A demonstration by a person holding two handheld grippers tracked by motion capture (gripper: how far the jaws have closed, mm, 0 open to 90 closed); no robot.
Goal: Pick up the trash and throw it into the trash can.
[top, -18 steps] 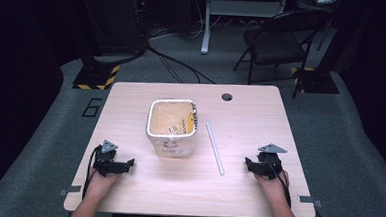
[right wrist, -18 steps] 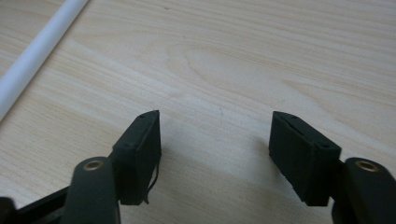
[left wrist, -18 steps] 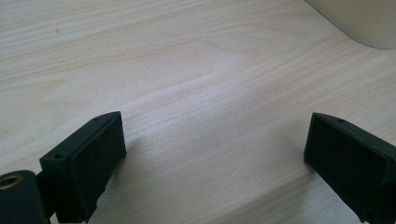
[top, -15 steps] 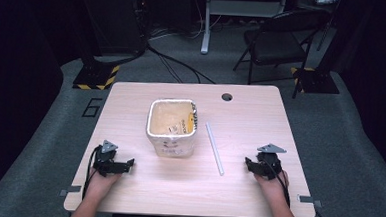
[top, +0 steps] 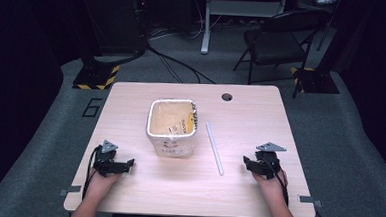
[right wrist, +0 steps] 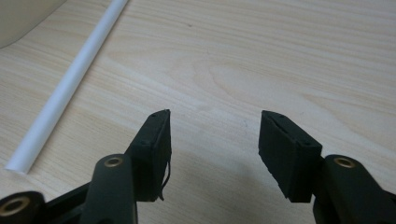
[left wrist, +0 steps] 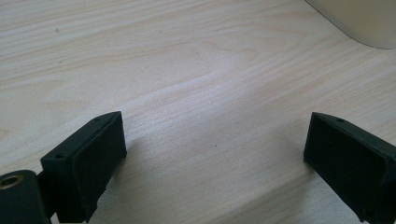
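With both grippers' jaws wide and empty, the right gripper [top: 250,163] should straddle the white tube [top: 214,148] squarely before closing.

"6" on floor [top: 93,108]

Counts on and around the table

One table [top: 236,191] carries one tub [top: 172,126], one white stick [top: 214,148] and two grippers, left [top: 128,163] and right [top: 245,162]; one chair [top: 277,45] stands behind.
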